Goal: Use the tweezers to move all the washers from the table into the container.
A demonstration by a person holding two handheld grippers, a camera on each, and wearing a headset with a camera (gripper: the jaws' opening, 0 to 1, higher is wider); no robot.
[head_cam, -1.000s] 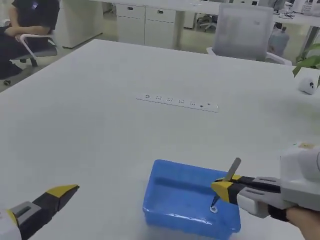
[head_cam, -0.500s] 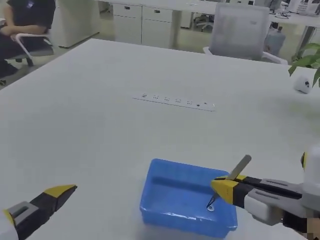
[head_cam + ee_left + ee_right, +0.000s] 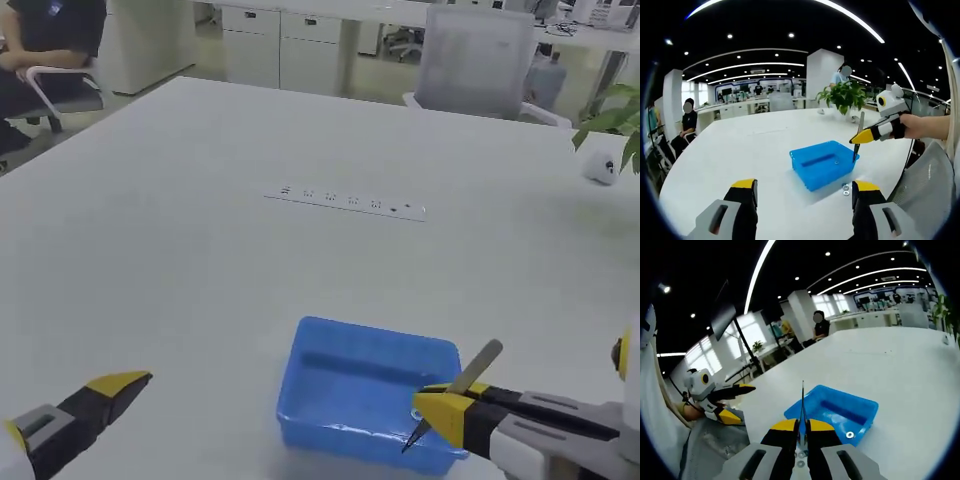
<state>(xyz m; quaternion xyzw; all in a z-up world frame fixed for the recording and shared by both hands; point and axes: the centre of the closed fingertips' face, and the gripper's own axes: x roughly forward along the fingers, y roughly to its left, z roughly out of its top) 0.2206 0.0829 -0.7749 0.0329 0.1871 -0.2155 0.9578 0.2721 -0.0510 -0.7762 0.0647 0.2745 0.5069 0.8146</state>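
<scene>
The container [image 3: 372, 336] is a shallow blue plastic bin, open side up, near the desk's near edge, with one small metal washer [image 3: 850, 434] on its floor by a corner. Thin grey tweezers [image 3: 481, 359], clamped in the right gripper [image 3: 428, 402], slant down to the container's near right corner; two more washers [image 3: 845, 188] lie on the desk just outside it

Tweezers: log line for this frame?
right gripper shut on tweezers; tips at blue container edge; washer inside; washers on table; left gripper open
</scene>
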